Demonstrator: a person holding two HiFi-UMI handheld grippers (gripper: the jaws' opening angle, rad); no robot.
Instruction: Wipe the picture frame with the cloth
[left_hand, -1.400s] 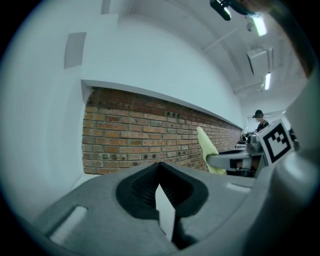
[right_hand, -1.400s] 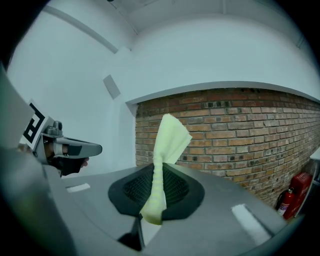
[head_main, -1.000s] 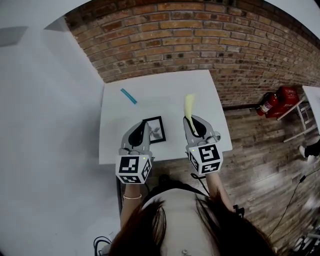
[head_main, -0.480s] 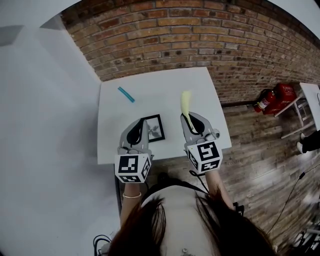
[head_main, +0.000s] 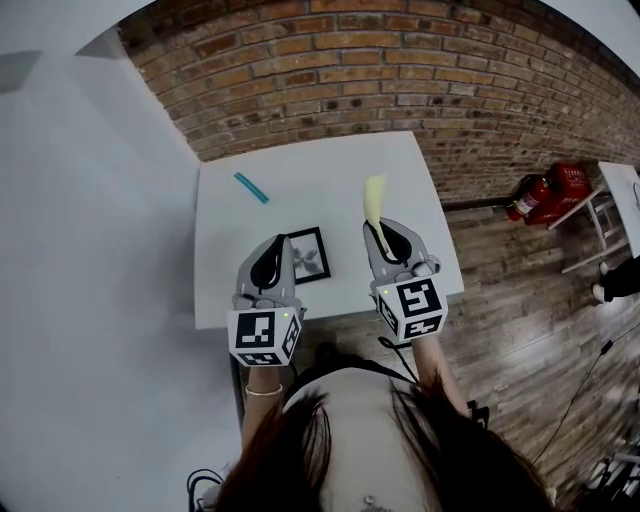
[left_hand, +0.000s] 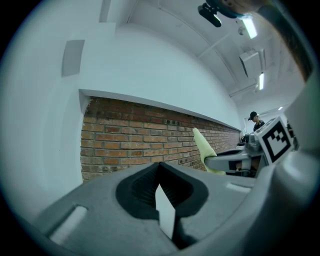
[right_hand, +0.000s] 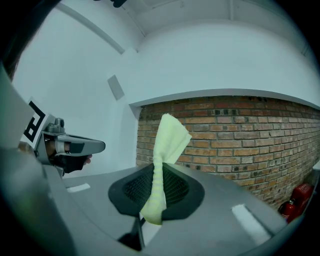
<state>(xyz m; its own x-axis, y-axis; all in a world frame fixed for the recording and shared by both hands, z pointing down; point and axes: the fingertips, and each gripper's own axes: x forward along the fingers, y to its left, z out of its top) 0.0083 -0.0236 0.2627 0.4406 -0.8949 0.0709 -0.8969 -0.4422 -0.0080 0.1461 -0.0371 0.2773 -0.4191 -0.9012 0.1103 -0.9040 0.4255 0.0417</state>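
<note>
Head view: a small black picture frame (head_main: 308, 255) lies flat on the white square table (head_main: 300, 170), near the front edge and between my two grippers. My left gripper (head_main: 281, 243) overlaps the frame's left edge in this view; I cannot tell whether it touches. My right gripper (head_main: 384, 235) sits just right of the frame, with a pale yellow cloth (head_main: 374, 203) sticking out ahead of its tips. A thin teal stick (head_main: 252, 188) lies well apart, towards the table's back left. A red brick wall (head_main: 400, 60) rises behind the table.

Left gripper view: my jaws are pressed together and hold nothing. The cloth and the right gripper show at the right, in front of the brick.

Right gripper view: my jaws are clamped on the cloth. It is pinched to a narrow twist between them and fans out upright above.
</note>
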